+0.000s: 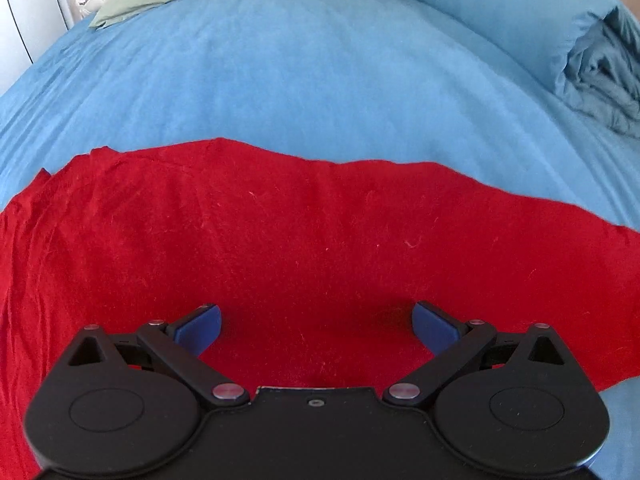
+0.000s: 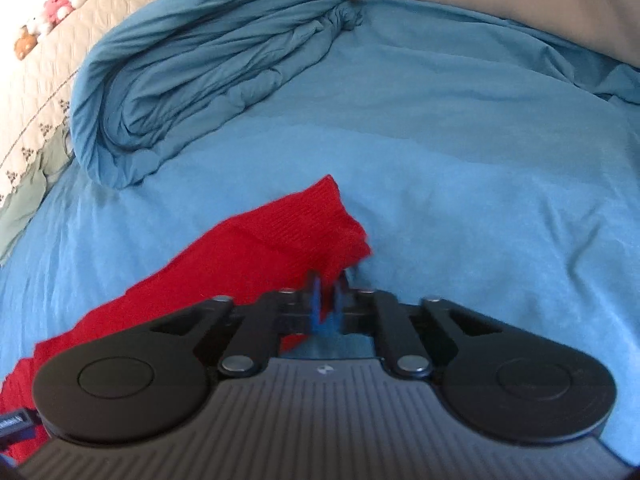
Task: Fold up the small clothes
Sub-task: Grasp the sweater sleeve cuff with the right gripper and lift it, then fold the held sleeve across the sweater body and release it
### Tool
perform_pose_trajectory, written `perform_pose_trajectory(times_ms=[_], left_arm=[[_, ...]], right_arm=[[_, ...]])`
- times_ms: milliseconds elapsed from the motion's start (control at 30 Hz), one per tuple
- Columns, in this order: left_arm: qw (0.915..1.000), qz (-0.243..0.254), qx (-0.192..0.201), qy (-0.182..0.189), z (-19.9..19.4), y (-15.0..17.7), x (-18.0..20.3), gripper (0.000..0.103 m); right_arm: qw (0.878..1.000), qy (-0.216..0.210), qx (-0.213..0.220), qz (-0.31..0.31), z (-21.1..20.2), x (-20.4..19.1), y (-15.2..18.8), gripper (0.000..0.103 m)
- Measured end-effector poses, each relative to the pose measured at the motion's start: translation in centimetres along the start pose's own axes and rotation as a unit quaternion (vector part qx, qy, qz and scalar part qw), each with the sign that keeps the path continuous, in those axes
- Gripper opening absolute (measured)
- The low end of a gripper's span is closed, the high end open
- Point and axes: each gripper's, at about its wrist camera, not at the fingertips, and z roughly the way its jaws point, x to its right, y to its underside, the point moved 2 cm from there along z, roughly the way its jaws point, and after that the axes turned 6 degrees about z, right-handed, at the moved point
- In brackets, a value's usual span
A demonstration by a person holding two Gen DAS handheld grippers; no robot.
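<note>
Clamped on the red garment's [image 2: 288, 232] ribbed end, the right gripper [image 2: 326, 304] should carry it across slowly while the spread-fingered left gripper [image 1: 316, 324] pins the body flat.

Almost nothing can be read. In the right wrist view a small pale logo mark [image 2: 321, 369] sits at the top centre of the ribbed grey housing, just below the middle of the frame; its shape is too small to make out. At the lower left edge a dark tag [image 2: 14, 424] carries pale lettering, blurred beyond reading.
</note>
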Motion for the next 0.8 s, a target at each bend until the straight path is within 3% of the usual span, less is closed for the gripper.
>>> perform_pose_trajectory(times_ms=[167,300,400,500,600,800], left_arm=[[0.9996,0.012,-0.025,-0.008,0.8,-0.9,0.4,0.103],[0.999,-0.009,-0.04,0.019,0.2,-1.4,-0.8,0.101],[0.9982,-0.035,-0.026,0.041,-2.1,-1.8,-3.5,0.096],[0.997,-0.048,0.012,0.06,-5.5,-2.4,-7.8,0.097],[0.9966,-0.055,0.042,0.043,-8.8,-2.5,-13.5,0.098],[0.9922,-0.11,0.058,-0.003,-13.1,0.6,-27.4,0.102]], right_arm=[[1.0,-0.02,0.014,-0.009,-1.8,-2.6,-0.9,0.02],[0.997,-0.061,0.019,-0.045,-3.7,-7.0,-1.3,0.02],[0.992,-0.1,0.024,-0.076,-5.4,-11.7,-1.1,0.02],[0.984,-0.148,0.026,-0.1,-7.2,-17.2,-0.2,0.02],[0.969,-0.206,0.021,-0.132,-9.3,-23.9,1.8,0.02],[0.925,-0.322,-0.024,-0.201,-13.0,-36.6,10.5,0.02]])
